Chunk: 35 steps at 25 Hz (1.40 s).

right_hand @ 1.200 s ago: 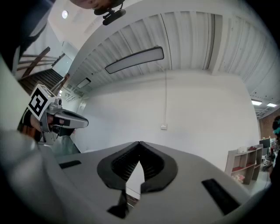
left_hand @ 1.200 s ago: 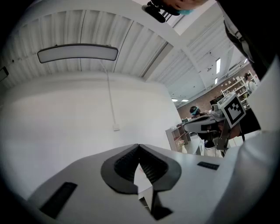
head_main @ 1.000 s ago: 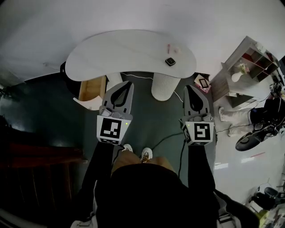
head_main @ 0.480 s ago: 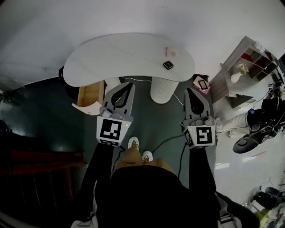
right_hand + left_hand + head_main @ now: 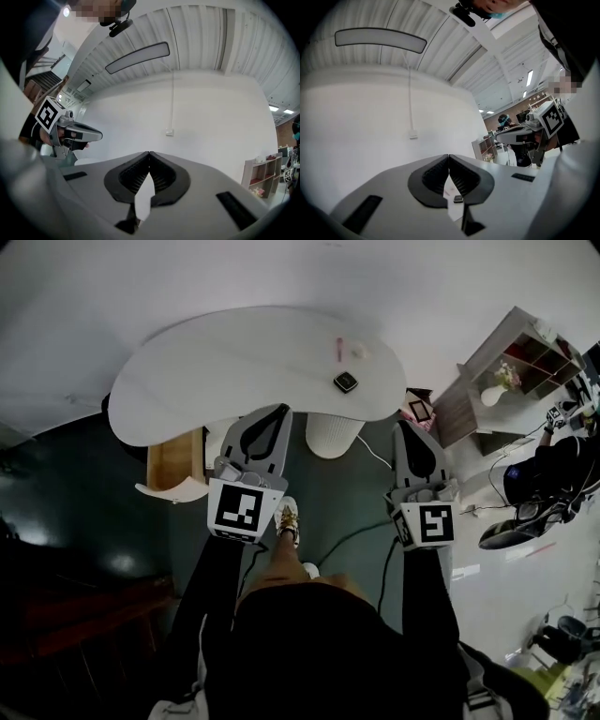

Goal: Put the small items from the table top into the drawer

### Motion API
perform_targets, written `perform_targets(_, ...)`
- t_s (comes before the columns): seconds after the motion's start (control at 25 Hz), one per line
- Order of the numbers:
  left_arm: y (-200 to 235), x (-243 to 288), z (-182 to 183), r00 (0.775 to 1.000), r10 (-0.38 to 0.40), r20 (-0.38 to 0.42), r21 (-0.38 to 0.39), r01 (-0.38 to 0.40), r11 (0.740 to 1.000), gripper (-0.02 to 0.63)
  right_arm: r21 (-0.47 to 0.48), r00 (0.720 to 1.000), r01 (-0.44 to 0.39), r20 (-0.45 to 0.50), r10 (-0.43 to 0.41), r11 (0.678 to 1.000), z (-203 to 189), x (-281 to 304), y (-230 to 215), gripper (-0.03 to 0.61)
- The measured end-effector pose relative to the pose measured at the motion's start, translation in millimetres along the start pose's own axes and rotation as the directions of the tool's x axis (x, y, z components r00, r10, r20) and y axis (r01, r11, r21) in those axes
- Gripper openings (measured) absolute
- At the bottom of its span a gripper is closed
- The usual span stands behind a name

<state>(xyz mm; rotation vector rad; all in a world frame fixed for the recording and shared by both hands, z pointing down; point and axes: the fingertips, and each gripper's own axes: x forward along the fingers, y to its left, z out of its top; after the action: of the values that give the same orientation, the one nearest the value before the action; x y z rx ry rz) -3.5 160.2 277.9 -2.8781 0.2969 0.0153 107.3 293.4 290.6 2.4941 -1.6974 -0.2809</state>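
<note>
Hovering short of the table (image 5: 187, 381), the left claw (image 5: 278, 411) and right claw (image 5: 405, 426) are held clenched, empty. The small items (image 5: 345, 382) sit on its far side; they could be knocked off if reached unopened.

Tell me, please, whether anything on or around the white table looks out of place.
Nothing stands out. The dark square item, pink stick and small white item lie apart on the table; the wooden drawer beneath stands open, nothing spilled.
</note>
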Motion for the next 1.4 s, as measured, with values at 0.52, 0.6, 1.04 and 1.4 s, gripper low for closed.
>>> perform_targets(0.52,76.9,144.5,-18.5,0.986,-0.157,0.050,-0.019,0.158,0.987,0.015,-0.049,0.995,0.096,-0.016,-0.097,0.994,-6.9,147.6,-46.0,0.026)
perform_targets(0.6,84.8,158.1,-22.8,0.983,-0.176,0.055,-0.018,0.177,0.984,0.015,-0.055,0.993,0.112,-0.016,-0.113,0.992,-7.9,161.9,-50.7,0.026)
perform_targets(1.04,100.0,196.3,-41.8,0.972,-0.222,0.081,-0.020,0.224,0.974,0.015,-0.077,0.986,0.150,-0.057,-0.154,0.986,-28.2,200.7,-66.8,0.026)
perform_targets(1.4,95.3,219.4,-46.8,0.974,-0.205,0.092,-0.035,0.209,0.977,0.015,-0.064,0.988,0.136,-0.069,-0.140,0.989,-38.6,213.6,-84.2,0.026)
